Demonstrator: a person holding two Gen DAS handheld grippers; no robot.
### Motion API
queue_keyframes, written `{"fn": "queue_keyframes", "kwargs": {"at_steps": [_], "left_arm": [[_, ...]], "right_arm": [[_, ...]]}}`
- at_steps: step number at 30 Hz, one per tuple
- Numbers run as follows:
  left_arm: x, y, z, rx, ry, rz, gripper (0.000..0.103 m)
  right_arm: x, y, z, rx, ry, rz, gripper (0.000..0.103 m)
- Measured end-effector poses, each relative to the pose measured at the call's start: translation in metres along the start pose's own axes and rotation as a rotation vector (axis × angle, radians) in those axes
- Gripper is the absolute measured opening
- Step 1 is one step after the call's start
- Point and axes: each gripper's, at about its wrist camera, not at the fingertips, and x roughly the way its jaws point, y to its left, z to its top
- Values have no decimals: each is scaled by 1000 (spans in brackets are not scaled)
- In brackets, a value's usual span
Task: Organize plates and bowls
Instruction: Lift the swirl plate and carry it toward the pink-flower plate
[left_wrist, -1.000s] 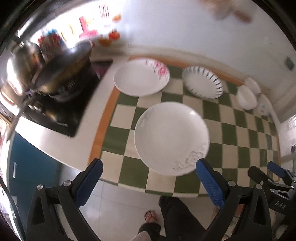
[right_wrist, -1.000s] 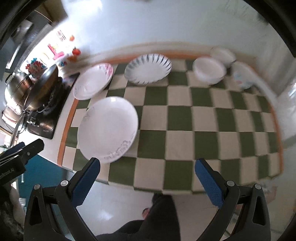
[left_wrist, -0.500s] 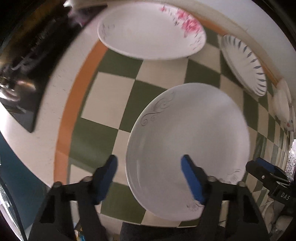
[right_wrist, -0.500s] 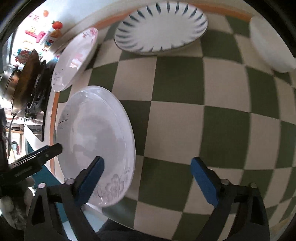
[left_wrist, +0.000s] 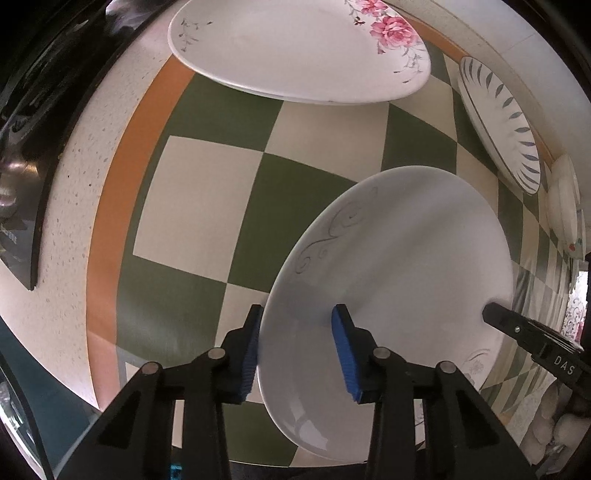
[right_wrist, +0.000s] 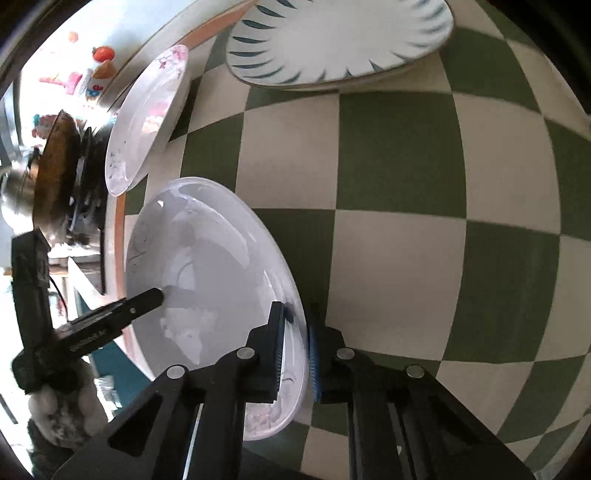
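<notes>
The white plate (left_wrist: 399, 280), the one with faint grey scrollwork, sat on the green-and-cream checked cloth (left_wrist: 207, 192) near the front edge of the counter. I had both claws on it at once. My right gripper (right_wrist: 295, 347) had just been closing, and its blue pads were pinched on the plate's near right rim, one inside the dish and one beneath the lip. My left gripper (left_wrist: 295, 350) had also been closing over the opposite rim: the outer pad sat against the edge, but the inner pad stood over the plate's face, and I could not tell whether it pressed yet.

I judged this the grasping step, with the first plate being taken for stacking. The plate seemed tipped a little in the right wrist view, though the fisheye could account for that.

Behind it lay the pink-rose plate (left_wrist: 295, 48), and to its right the blue-leaf plate (right_wrist: 332, 40); small white bowls (left_wrist: 563, 199) lay at the far right edge. A dark stove with a pan (right_wrist: 55, 166) stood off to the left.

Next, I reckoned, the move called for finishing the left grip, lifting evenly with both hands so the glazed rim would not slip, then carrying the plate onto another one.
</notes>
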Motion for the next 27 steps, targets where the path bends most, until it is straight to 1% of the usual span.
{"fn": "queue_keyframes", "kwargs": {"at_steps": [3, 7, 9, 12, 15, 17, 18, 20, 23, 26, 27], "left_arm": [[-5, -6, 0, 25, -16, -7, 35], [-18, -22, -11, 62, -25, -24, 35], [-27, -27, -18, 87, -28, -22, 35], [-33, -45, -24, 126, -31, -31, 35], [-32, -58, -31, 165, -27, -41, 35], [-31, -70, -30, 190, -22, -45, 35], [-31, -74, -21, 201, -17, -47, 35], [-29, -84, -20, 221, -9, -55, 35], [-21, -95, -31, 252, 3, -54, 35], [-14, -102, -31, 261, 21, -47, 35], [-11, -103, -23, 264, 26, -41, 35]], "right_arm": [[-4, -4, -6, 2, -3, -1, 14], [-15, -21, -11, 33, -7, 11, 14], [-25, -29, -15, 47, -22, 10, 14], [-41, -44, -21, 66, -50, 4, 14], [-62, -63, -29, 90, -83, -7, 14], [-73, -77, -34, 111, -97, -13, 14], [-77, -83, -36, 122, -105, -15, 14], [-84, -98, -39, 141, -113, -20, 14], [-90, -121, -45, 175, -120, -29, 14], [-89, -136, -49, 201, -117, -29, 14], [-89, -141, -50, 204, -115, -30, 14]]}}
